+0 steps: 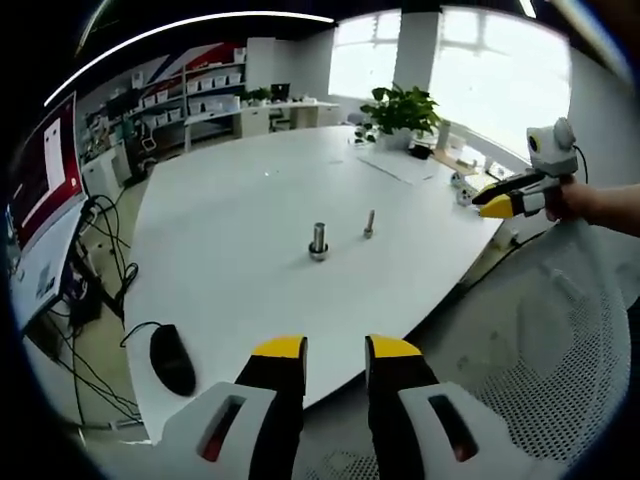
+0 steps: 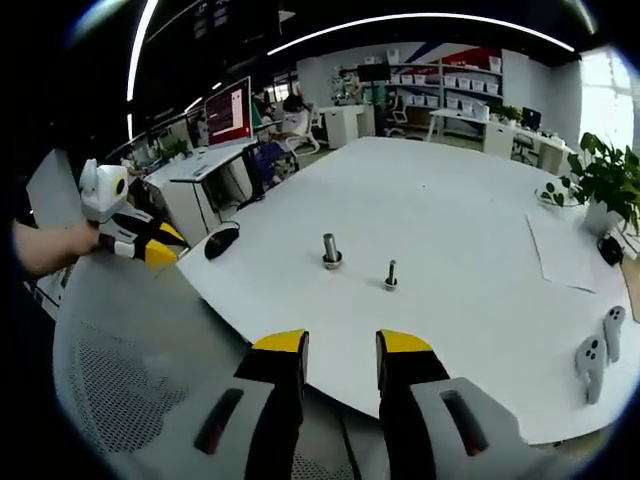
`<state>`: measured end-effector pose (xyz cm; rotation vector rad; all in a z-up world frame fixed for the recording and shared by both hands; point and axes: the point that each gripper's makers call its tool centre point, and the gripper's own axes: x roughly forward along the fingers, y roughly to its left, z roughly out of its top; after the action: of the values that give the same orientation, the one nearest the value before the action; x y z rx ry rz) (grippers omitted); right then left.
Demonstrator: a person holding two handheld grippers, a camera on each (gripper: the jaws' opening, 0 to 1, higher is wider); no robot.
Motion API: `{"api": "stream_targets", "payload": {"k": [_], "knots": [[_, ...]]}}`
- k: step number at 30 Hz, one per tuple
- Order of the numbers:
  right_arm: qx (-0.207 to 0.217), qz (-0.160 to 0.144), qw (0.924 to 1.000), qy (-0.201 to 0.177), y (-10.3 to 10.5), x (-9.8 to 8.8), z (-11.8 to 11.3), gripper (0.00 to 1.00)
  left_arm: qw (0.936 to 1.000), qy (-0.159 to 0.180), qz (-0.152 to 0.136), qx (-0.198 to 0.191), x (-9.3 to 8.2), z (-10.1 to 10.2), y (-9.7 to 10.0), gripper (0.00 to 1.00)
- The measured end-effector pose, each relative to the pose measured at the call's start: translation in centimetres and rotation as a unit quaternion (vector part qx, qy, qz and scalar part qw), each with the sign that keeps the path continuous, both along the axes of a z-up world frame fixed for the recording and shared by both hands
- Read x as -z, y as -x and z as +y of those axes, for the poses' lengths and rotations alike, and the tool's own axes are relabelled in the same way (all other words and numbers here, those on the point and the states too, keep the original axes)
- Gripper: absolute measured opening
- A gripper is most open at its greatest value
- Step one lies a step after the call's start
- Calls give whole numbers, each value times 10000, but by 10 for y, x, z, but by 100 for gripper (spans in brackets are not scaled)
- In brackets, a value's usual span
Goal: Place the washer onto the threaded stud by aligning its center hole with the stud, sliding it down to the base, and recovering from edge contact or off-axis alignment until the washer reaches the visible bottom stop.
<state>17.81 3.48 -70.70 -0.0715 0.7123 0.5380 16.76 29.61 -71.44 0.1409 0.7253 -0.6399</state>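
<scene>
Studs (image 2: 331,250) number two on one white table (image 2: 440,210).

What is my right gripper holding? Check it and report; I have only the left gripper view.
Observer: Nothing. The black right gripper with yellow tips has its jaws apart and empty, short of the round white table.
Operator: Now describe my left gripper from outside.
Observer: The left gripper is held in a hand off the table's edge, above a grey mesh chair back.
</scene>
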Motion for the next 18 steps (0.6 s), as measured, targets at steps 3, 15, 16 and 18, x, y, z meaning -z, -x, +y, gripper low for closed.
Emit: {"api": "stream_targets", "payload": {"k": [3,15,16,18], "knots": [[263,49,9995,-156,0,0,-3,31,10000,-22,28,27,1,0,1,21],[279,184,9993,163,1,15,-14,34,9999,-85,77,15,4,0,2,20],[310,169,9993,142,0,15,-15,34,9999,-87,67,1,4,1,1,20],[341,165,9992,97,1,14,-14,33,9999,-69,46,-80,3,3,1,20]]}}
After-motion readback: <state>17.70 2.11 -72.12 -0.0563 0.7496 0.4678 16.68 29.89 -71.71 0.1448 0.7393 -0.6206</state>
